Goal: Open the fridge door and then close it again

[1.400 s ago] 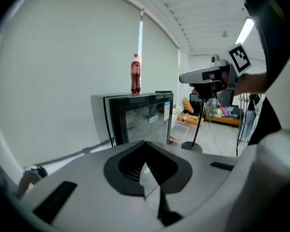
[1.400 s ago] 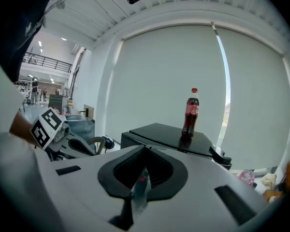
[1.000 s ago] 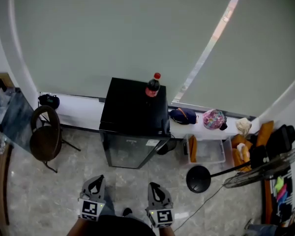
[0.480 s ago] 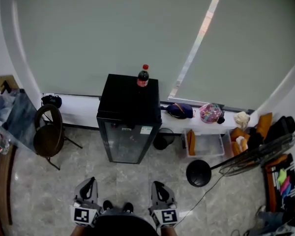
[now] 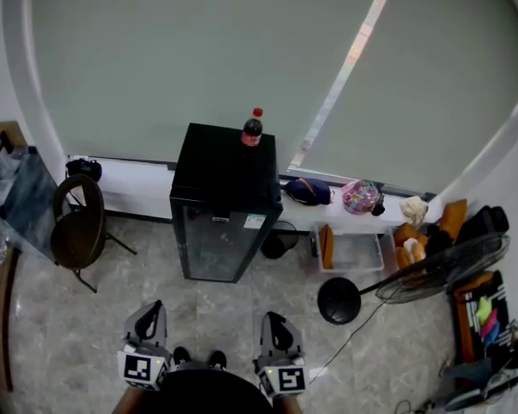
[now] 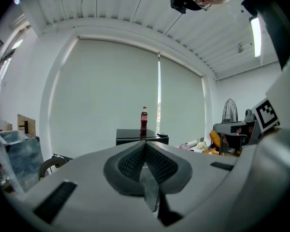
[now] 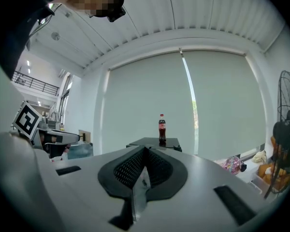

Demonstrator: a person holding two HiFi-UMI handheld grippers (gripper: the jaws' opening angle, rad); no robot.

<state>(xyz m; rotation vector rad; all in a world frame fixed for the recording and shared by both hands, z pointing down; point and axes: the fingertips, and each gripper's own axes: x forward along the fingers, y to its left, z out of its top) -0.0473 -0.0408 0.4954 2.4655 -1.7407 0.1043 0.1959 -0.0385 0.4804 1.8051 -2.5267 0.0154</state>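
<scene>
Person wears a dark top (image 5: 194,397) & dark shoes (image 5: 180,356). Both the left gripper (image 5: 152,307) & right gripper (image 5: 271,317) have pale grey wedge-shaped shells w/ dark slots (image 6: 53,202) and dark grey pads (image 6: 129,162) in fine mesh texture. Each carries a white cube w/ blk square markers: left cube (image 5: 140,368), right cube (image 5: 284,379).

fridge (image 5: 209,240) inside: too dark to tell | sticker (image 5: 255,222): print too small to read | fridge front in gripper views: hidden behind left gripper (image 6: 145,146) and right gripper (image 7: 144,150) | clutter (image 5: 488,317) far right: cut by edge, unclear
</scene>
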